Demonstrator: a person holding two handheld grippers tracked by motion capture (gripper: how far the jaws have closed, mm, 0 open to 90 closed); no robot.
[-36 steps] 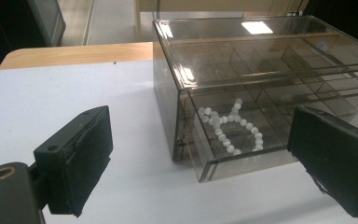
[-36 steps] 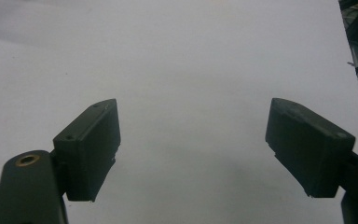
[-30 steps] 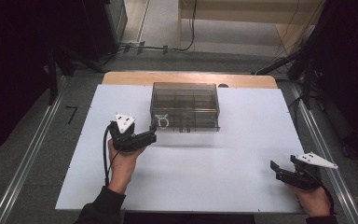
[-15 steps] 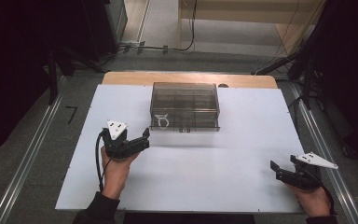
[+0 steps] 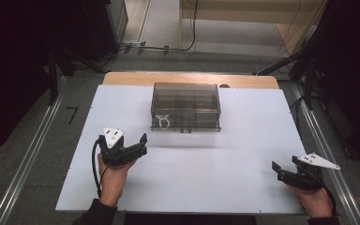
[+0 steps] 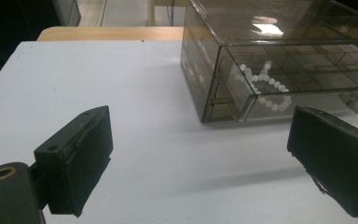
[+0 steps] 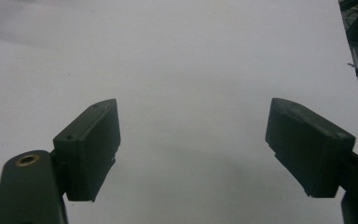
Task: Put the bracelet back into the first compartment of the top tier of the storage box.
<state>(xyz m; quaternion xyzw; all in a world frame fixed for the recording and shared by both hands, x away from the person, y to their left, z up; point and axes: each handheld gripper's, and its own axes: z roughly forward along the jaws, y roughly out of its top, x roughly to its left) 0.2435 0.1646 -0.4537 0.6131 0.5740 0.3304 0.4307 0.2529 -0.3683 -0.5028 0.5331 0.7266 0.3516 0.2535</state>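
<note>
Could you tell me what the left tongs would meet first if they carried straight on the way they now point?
Probably the smoky transparent plastic compartment box: the left tongs, open, aim at its near corner, though depth is uncertain.

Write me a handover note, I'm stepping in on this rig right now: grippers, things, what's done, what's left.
Left gripper: jaws open, holding nothing, a short way in front of the smoky clear box's left end.
Right gripper: jaws open, holding nothing, low at the table's near right.
Box: lid shut, mid-table toward the far edge; a white bead string lies in its front left compartment.
Done: nothing visible.
Left: probably reaching and opening the box.
</note>
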